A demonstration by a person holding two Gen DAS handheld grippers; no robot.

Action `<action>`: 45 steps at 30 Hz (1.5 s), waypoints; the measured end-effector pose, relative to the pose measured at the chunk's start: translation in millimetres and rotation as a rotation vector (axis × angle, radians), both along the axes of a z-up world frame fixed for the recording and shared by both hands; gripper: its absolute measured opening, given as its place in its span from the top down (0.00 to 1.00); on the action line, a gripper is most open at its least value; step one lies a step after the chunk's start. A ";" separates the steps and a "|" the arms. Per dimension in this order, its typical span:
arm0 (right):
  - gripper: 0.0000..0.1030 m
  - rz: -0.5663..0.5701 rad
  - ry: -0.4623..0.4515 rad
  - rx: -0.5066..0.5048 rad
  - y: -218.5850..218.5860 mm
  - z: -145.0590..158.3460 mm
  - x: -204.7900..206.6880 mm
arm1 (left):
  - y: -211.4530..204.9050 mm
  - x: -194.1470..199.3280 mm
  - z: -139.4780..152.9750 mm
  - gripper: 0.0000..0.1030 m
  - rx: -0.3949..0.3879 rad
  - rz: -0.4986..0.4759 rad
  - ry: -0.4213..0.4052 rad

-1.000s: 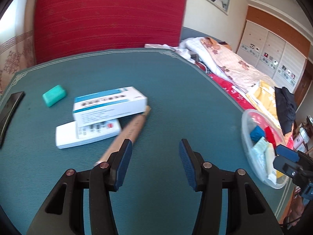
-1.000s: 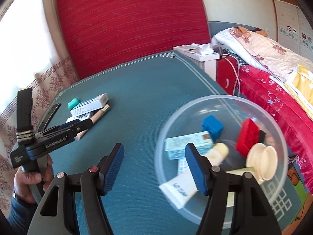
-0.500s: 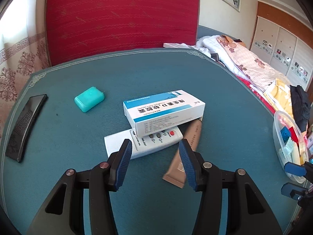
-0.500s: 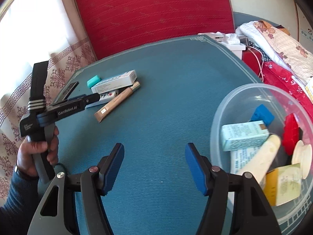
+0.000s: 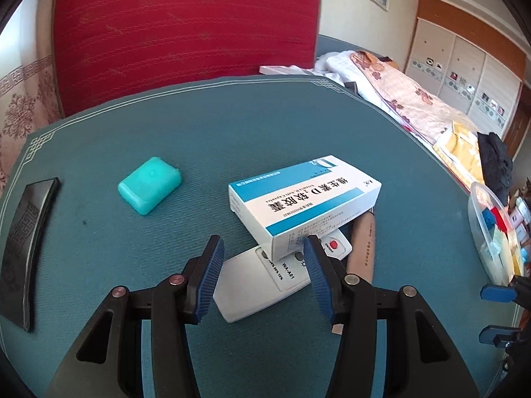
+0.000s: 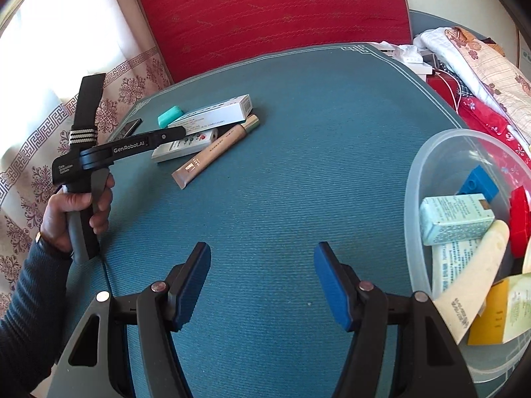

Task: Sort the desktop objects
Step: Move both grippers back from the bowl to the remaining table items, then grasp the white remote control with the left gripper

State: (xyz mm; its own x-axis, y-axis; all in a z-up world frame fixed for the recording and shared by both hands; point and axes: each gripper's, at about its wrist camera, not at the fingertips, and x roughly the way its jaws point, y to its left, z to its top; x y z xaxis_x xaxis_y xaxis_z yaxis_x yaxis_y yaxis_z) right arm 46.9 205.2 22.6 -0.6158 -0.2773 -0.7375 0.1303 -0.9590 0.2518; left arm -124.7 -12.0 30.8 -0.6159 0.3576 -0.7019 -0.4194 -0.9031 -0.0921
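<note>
A blue-and-white medicine box [image 5: 305, 199] lies across a white remote [image 5: 265, 282] and a tan tube [image 5: 363, 248] on the teal tabletop [image 5: 199, 139]. My left gripper [image 5: 262, 248] is open, its jaws just short of the box's near end, above the remote. A teal soap-like block [image 5: 150, 189] lies to the left. The same pile shows in the right wrist view: box [image 6: 215, 112], remote [image 6: 186, 146], tube [image 6: 215, 151]. My right gripper [image 6: 262, 258] is open and empty over bare table, left of a clear bowl [image 6: 418, 179].
A black phone-like slab [image 5: 26, 245] lies at the table's left edge. The bowl holds a blue block [image 6: 479, 182], a red piece [image 6: 519, 219], small boxes and a cream tube. A bed with bedding [image 5: 398, 93] stands beyond the table's right side.
My left gripper has moved forward and right onto the pile, and the box's near end now sits at its jaws. My right gripper has swung left, away from the bowl.
</note>
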 end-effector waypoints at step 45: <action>0.33 -0.045 -0.031 -0.041 -26.0 2.9 -106.0 | 50.3 67.1 -18.7 0.58 -0.075 0.185 -0.019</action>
